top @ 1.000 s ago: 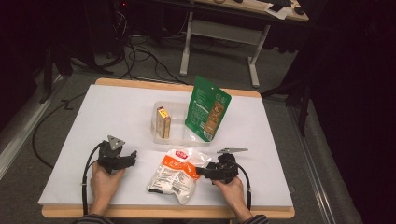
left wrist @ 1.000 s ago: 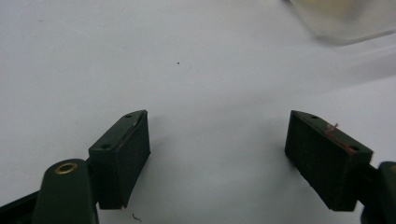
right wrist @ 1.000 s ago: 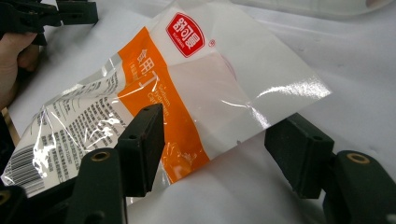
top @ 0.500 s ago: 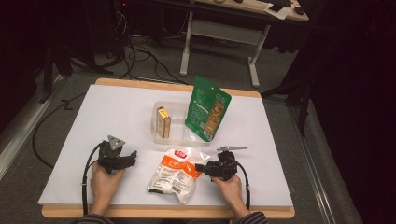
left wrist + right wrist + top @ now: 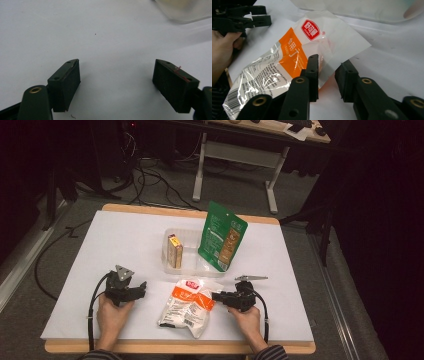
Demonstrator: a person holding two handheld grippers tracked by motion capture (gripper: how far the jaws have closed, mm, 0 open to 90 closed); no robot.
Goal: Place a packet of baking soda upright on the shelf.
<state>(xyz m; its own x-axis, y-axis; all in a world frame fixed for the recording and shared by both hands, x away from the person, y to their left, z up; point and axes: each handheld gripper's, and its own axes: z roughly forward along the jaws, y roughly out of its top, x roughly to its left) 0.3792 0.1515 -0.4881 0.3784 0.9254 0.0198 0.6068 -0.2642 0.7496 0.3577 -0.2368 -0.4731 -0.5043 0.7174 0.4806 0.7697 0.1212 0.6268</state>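
The clear container (image 5: 186, 8) is blurred and cut off by the top edge in the left gripper view. In the right gripper view, one black jaw hides part of the orange-white bag (image 5: 287, 62).

Both forearms come in from the near edge of the table (image 5: 75, 270). The left hand (image 5: 112, 312) sits low near that edge with the left gripper (image 5: 140, 289) lying level, jaws spread wide over bare tabletop. The right hand (image 5: 247, 320) rests near that edge too, farther along it. The right gripper (image 5: 326, 75) points toward the left one, and its jaws have just been closing, with a gap left between them.
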